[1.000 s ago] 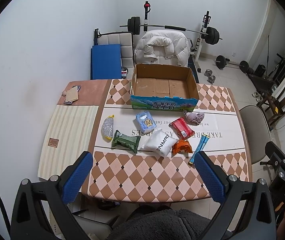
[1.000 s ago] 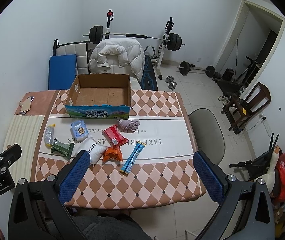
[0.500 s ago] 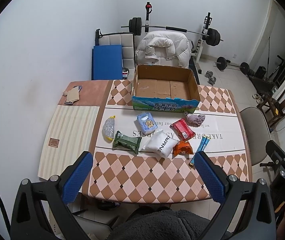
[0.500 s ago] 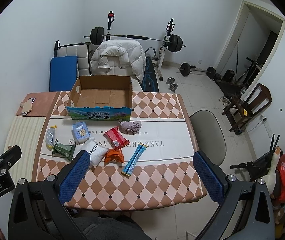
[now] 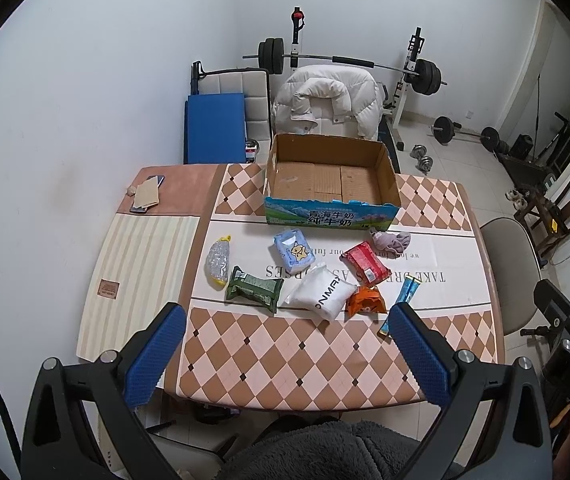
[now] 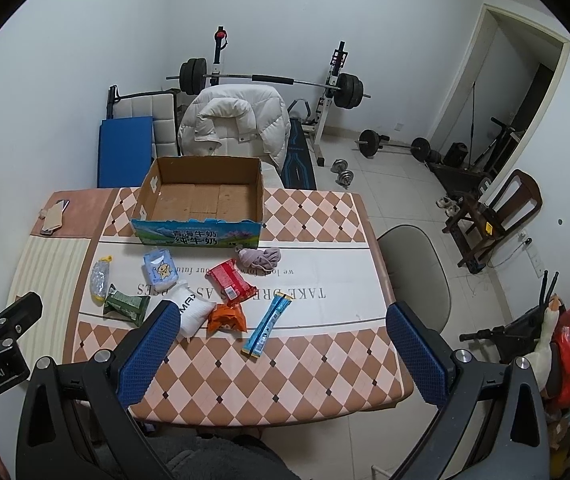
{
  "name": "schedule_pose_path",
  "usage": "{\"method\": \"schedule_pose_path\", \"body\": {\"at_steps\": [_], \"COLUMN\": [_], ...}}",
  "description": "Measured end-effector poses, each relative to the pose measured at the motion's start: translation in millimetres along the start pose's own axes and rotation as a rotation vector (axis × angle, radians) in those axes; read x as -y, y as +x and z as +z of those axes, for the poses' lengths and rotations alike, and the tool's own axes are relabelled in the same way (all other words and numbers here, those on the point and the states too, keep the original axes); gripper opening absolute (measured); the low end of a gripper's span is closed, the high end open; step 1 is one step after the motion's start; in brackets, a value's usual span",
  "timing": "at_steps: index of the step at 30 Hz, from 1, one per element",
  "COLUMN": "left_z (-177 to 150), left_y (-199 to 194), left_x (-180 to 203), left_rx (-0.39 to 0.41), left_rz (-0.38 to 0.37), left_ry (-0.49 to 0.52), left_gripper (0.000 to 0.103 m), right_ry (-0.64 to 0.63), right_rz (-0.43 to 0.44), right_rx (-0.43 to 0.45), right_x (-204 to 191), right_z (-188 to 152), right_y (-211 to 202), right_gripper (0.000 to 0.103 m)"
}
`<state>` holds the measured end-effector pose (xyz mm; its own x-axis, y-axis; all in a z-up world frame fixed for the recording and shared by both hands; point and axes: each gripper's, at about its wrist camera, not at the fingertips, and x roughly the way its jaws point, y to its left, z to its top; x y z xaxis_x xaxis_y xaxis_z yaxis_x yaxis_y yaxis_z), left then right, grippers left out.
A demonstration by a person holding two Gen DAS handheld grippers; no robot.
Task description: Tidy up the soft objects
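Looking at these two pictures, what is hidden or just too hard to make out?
- Long blue packet: near end hidden by a left gripper finger, left view.
- White pouch: corner covered by a right gripper finger, right view.
- Small print on the red packet: too small in both views.

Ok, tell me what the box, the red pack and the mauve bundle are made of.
Box: matte brown cardboard, printed front, by its fluted-looking floor. Red pack: probably glossy plastic film, slightly shiny. Mauve bundle: likely soft knit fabric, crumpled folds.
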<state>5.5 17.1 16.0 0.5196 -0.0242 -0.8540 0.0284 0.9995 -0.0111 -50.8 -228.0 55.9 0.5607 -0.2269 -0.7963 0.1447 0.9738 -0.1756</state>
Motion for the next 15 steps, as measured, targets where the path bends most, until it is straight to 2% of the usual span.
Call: {"method": "schedule_pose_path", "body": {"at_steps": [15], "left_z": [4.9], "left_y": [2.7], "left_x": [-0.2], "left_rx": [-0.002], "left_rz": [0.001], "left_ry": [0.002], "left_gripper": [0.103], "right_ry": [0.008], "right_rz": [0.012], "right_rx": [-0.005], "right_x": [0.9], "right_z": [4.5], "right_y": [2.0], "right_gripper": [0.103]}}
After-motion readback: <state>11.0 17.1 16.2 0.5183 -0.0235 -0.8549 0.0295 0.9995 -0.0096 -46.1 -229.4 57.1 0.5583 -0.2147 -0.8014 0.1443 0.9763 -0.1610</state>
